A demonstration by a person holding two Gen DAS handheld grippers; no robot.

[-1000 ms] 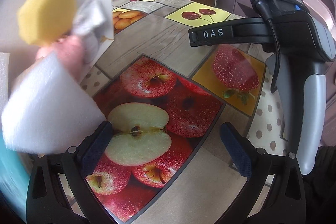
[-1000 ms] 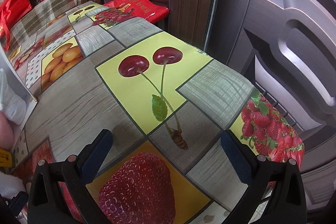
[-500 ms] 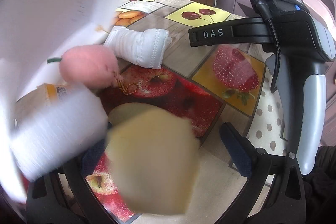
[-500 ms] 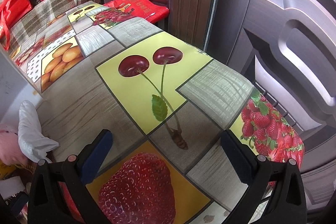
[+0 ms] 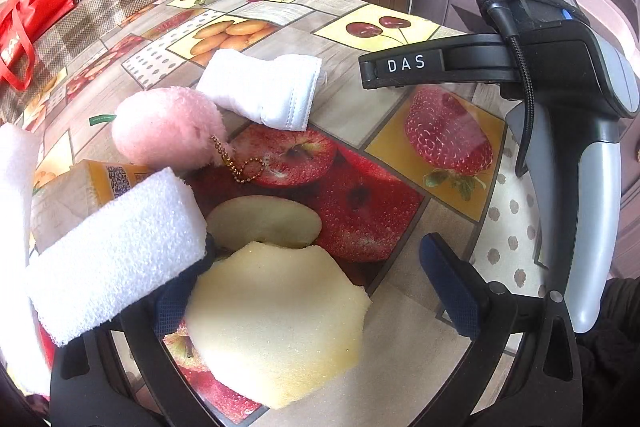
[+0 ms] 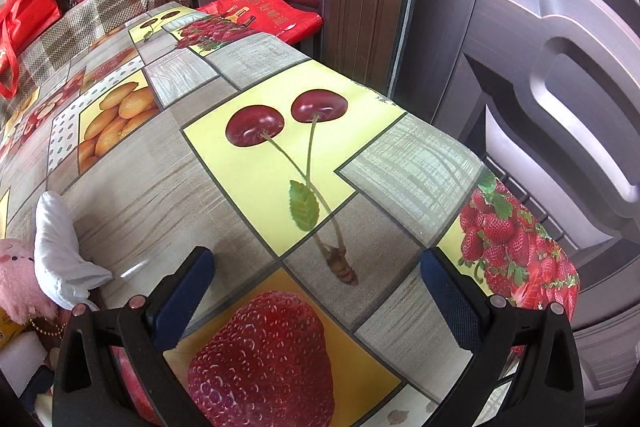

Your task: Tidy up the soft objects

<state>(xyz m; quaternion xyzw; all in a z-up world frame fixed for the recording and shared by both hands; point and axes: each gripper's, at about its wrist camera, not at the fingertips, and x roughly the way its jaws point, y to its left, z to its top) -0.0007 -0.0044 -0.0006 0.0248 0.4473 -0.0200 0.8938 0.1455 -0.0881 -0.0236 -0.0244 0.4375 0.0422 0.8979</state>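
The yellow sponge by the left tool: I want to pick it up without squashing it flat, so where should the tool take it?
Probably take the yellow sponge across its near, thick edge, coming in low from the front with the left tool. It lies flat on the table, already between the open fingers, so its broad face offers no hold. The white foam block crowds its left side.
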